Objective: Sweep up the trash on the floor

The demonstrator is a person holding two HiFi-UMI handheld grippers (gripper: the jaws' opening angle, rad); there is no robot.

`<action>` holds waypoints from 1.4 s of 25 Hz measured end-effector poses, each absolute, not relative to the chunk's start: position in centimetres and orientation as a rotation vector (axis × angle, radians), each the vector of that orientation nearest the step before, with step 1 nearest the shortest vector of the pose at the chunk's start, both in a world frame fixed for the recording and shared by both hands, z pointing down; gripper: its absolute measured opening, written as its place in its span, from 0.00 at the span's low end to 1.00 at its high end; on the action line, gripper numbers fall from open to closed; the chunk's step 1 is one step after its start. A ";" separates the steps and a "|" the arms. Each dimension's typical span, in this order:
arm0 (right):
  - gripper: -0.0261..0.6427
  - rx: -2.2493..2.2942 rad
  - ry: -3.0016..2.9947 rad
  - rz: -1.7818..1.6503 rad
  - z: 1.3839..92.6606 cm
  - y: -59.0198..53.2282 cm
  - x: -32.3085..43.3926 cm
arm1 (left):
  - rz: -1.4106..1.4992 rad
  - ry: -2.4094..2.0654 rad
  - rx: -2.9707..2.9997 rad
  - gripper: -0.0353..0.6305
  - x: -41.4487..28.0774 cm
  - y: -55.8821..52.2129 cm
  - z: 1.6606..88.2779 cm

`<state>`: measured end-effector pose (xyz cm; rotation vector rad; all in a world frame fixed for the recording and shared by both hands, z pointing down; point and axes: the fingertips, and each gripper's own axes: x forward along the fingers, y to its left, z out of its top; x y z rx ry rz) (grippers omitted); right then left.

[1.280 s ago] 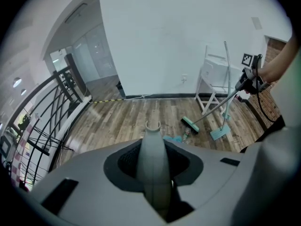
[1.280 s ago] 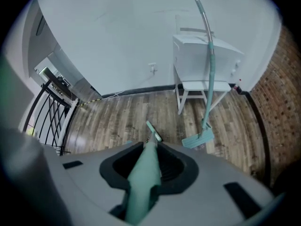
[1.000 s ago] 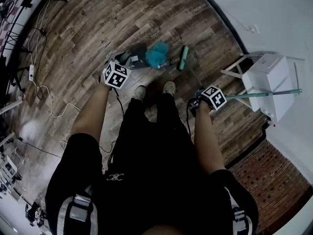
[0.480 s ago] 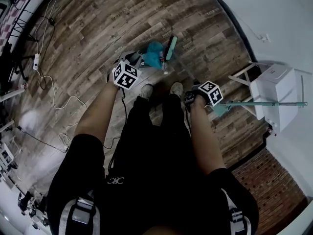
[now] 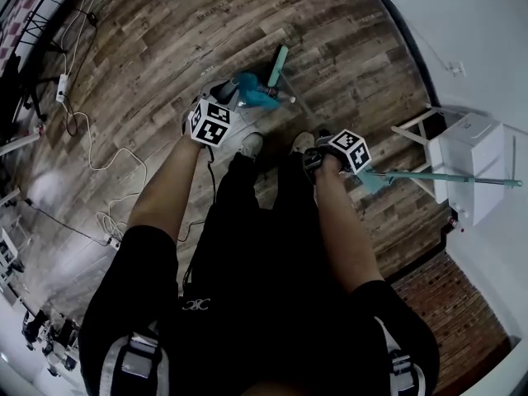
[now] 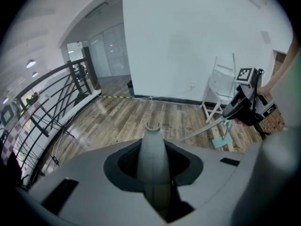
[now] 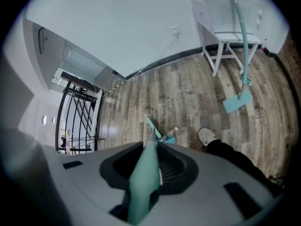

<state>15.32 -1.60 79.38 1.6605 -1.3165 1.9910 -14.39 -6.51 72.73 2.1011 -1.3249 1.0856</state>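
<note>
The right gripper (image 5: 315, 161) is clamping the teal broom (image 7: 145, 171), its handle slanting down toward the bottle (image 7: 170, 133), while the left gripper (image 5: 223, 97) is clamping a grey handle (image 6: 153, 157)

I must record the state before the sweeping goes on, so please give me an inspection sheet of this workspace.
Surface: wooden plank floor.
Job's things: teal broom, head on the floor; plastic bottle beside it; grey dustpan handle.
Clutter: a second teal mop resting against a white stool.
Grippers: left gripper shut on the dustpan handle; right gripper shut on the broom.
Cables: white cable loose on the floor to the person's left.
Surroundings: white wall, black railing.
</note>
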 end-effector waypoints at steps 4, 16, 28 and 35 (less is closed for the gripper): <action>0.19 1.611 -1.364 1.985 78.8 -0.9 13.5 | 0.986 -1.370 2.080 0.20 -16.2 -5.5 72.6; 0.19 1.710 -1.523 1.916 71.3 0.3 17.2 | 0.651 -1.485 2.088 0.20 -17.4 -4.9 66.3; 0.19 1.940 -1.881 1.775 58.7 0.6 22.1 | 0.546 -1.506 2.190 0.20 -15.2 -7.9 59.4; 0.19 2.134 -1.937 1.431 52.3 2.1 24.3 | 0.611 -1.498 2.229 0.20 -13.9 -7.8 55.9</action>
